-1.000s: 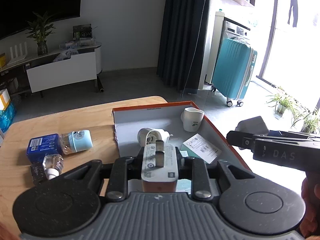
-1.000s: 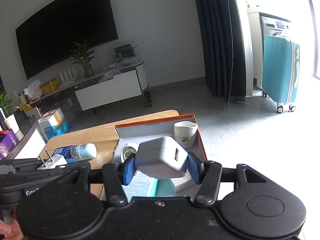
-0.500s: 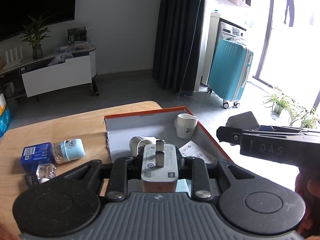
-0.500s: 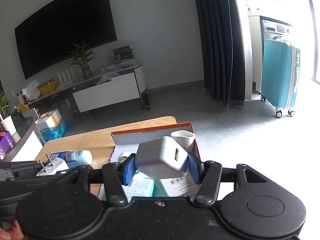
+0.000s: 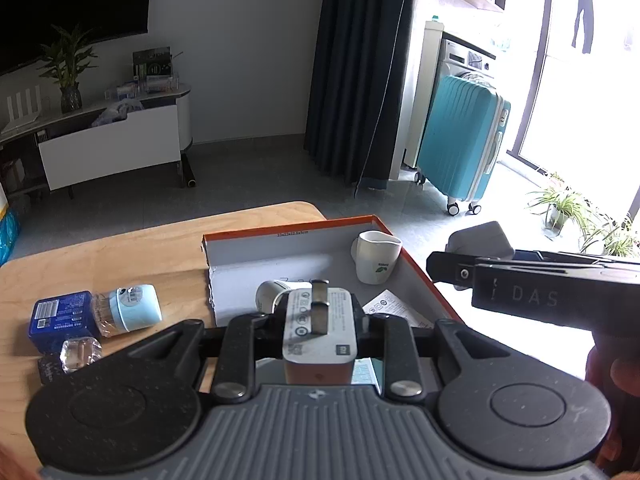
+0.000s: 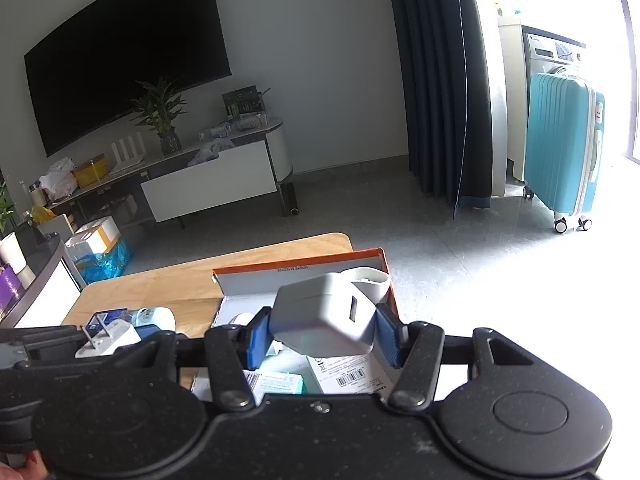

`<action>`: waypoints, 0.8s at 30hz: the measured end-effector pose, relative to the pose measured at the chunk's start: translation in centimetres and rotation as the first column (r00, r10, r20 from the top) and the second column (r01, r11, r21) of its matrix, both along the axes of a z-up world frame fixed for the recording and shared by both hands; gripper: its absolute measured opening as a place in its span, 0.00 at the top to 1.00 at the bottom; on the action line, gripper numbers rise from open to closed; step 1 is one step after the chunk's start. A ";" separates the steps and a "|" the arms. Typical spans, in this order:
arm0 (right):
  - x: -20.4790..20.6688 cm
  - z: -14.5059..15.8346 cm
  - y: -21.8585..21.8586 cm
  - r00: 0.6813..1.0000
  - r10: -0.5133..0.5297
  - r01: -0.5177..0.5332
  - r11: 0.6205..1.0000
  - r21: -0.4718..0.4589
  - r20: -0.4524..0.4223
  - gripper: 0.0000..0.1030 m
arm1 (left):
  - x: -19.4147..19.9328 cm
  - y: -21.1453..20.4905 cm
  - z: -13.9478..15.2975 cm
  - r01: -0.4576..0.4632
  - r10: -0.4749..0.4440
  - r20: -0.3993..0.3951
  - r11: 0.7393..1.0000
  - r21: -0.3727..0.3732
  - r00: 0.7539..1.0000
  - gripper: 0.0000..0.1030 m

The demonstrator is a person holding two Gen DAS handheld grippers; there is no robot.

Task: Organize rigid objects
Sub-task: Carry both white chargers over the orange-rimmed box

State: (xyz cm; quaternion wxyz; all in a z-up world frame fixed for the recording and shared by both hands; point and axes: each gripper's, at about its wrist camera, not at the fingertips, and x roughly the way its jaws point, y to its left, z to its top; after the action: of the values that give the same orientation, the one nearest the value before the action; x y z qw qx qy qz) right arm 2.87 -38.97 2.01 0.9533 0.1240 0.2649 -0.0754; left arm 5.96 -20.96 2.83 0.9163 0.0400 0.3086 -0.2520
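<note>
Above the near end of the orange-rimmed cardboard box (image 5: 288, 236), the left claw (image 5: 319, 330) is clamped on a white phone charger (image 5: 318, 334), its two flat prongs pointing up and away and its printed label face turned to the camera. To its right, the right claw (image 6: 323, 332) grips a bulkier grey-white power adapter (image 6: 324, 318) between blue pads (image 6: 256, 336), the adapter tilted with a rectangular port on its right face; in the left wrist view that adapter (image 5: 480, 238) shows just past the box's right edge. Inside the box stand a white cup with a green leaf mark (image 5: 376, 256), a small white round item (image 5: 270, 294) lying on its side, and printed paper slips (image 6: 352, 372) beside a teal packet (image 6: 280, 383). On the wooden surface (image 5: 120, 256) left of the box lie a blue carton (image 5: 60, 316), a pale blue capped container (image 5: 132, 308) touching it, and a clear wrapped piece (image 5: 80, 354) just in front of them.
</note>
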 end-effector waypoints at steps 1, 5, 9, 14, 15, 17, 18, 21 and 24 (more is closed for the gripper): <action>0.2 -0.1 0.0 1.000 0.001 -0.001 1.000 -0.001 -0.002 0.36 | 0.1 -0.1 -0.1 0.000 0.000 -0.002 1.000 0.000 1.000 0.73; 0.9 -0.2 -0.1 1.000 0.006 -0.006 1.000 -0.001 -0.007 0.36 | 0.7 -0.3 -0.2 -0.002 0.001 -0.008 1.000 -0.002 1.000 0.73; 1.7 -0.3 -0.1 1.000 0.012 -0.012 1.000 -0.009 -0.015 0.36 | 1.2 -0.4 -0.2 -0.002 0.002 -0.009 1.000 -0.005 1.000 0.73; 3.0 -0.4 -0.2 0.999 0.023 -0.023 1.000 -0.017 -0.025 0.36 | 2.1 -0.8 -0.3 -0.001 0.001 -0.012 1.000 -0.009 1.000 0.73; 3.3 -0.5 -0.2 0.999 0.023 -0.024 1.000 -0.019 -0.027 0.36 | 2.2 -0.8 -0.3 0.000 0.000 -0.012 1.000 -0.010 1.000 0.73; 3.8 -0.5 -0.3 0.999 0.025 -0.026 1.000 -0.016 -0.033 0.36 | 2.5 -0.9 -0.5 0.000 0.000 -0.019 1.000 -0.011 1.000 0.73; 4.1 -0.5 -0.4 0.999 0.026 -0.027 1.000 -0.016 -0.035 0.36 | 2.6 -1.0 -0.6 0.002 -0.002 -0.021 1.000 -0.011 1.000 0.73; 4.6 -0.7 -0.5 0.999 0.033 -0.034 0.999 -0.017 -0.039 0.36 | 2.9 -1.1 -0.8 0.006 -0.006 -0.026 1.000 -0.011 1.000 0.73; 5.2 -0.8 -0.6 0.998 0.040 -0.041 0.999 -0.022 -0.047 0.36 | 3.3 -1.3 -0.9 0.008 -0.009 -0.029 1.000 -0.012 1.000 0.73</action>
State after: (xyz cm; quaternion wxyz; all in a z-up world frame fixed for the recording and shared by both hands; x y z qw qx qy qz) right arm 8.06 -39.55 1.17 0.9496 0.1061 0.2884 -0.0617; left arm 9.23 -22.25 1.96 0.9108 0.0320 0.3204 -0.2584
